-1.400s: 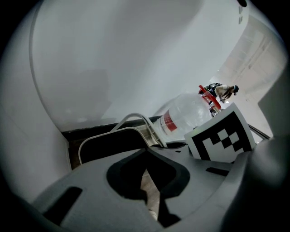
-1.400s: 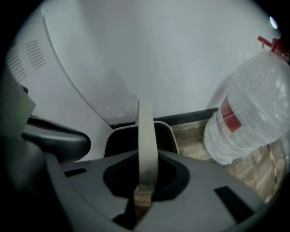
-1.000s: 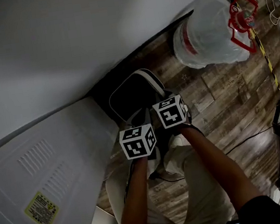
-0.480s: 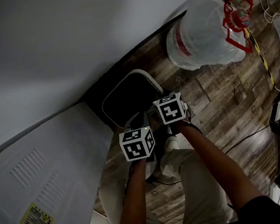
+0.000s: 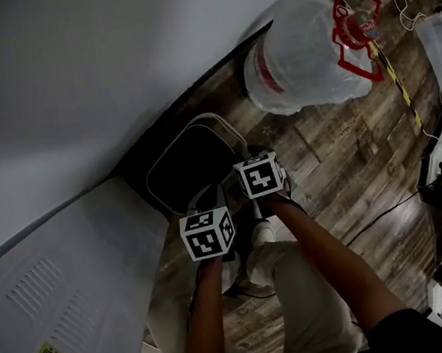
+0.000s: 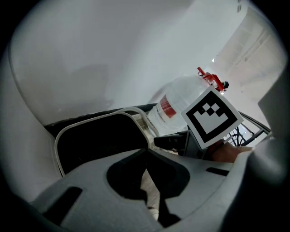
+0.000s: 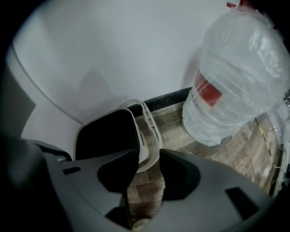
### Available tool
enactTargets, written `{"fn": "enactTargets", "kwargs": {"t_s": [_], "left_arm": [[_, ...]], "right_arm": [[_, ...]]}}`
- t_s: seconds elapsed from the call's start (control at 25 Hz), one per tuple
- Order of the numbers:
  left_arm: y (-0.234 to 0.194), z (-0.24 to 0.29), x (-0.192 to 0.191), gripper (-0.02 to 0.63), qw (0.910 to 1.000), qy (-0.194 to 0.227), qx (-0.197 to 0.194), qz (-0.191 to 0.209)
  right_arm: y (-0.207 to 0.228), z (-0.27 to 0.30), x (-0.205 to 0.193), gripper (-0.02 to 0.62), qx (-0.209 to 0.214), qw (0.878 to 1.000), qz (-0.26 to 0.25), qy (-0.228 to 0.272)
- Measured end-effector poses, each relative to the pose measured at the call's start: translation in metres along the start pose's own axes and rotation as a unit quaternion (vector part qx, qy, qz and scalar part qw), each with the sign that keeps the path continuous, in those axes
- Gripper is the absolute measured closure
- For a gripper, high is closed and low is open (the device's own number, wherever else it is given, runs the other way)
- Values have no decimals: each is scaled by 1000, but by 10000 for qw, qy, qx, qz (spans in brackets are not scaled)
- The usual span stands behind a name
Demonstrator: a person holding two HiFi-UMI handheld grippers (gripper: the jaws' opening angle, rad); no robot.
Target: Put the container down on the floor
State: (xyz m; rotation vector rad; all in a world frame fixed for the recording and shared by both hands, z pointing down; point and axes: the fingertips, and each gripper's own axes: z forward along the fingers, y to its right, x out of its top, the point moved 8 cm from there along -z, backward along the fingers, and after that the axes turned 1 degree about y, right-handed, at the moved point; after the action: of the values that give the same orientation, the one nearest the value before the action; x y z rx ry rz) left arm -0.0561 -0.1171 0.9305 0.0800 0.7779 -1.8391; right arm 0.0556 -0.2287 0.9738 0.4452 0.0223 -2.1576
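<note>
The container (image 5: 190, 164) sits on the floor (image 5: 342, 152) beside the wall (image 5: 63, 72). The right gripper (image 7: 148, 153) fingers have just been opening; the rim lies at their tips, released. The left gripper (image 6: 146, 152) fingers are clenched, apparently on the rim. Withdrawing the left gripper before release risks tipping the container.

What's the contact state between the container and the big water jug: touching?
Apart. The right gripper view shows a strip of bare wood floor between the container and the water jug. The head view shows the same gap.
</note>
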Motion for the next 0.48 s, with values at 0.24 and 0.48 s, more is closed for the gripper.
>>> {"fn": "enactTargets", "kwargs": {"t_s": [0.24, 0.48], "left_arm": [[-2, 3, 2, 591, 10000, 42, -20, -31], [-2, 0, 1, 591, 10000, 6, -19, -44]], "right_arm": [[4, 1, -5, 469, -47, 9997, 223, -22], [1, -1, -7, 468, 7, 9996, 281, -1]]}}
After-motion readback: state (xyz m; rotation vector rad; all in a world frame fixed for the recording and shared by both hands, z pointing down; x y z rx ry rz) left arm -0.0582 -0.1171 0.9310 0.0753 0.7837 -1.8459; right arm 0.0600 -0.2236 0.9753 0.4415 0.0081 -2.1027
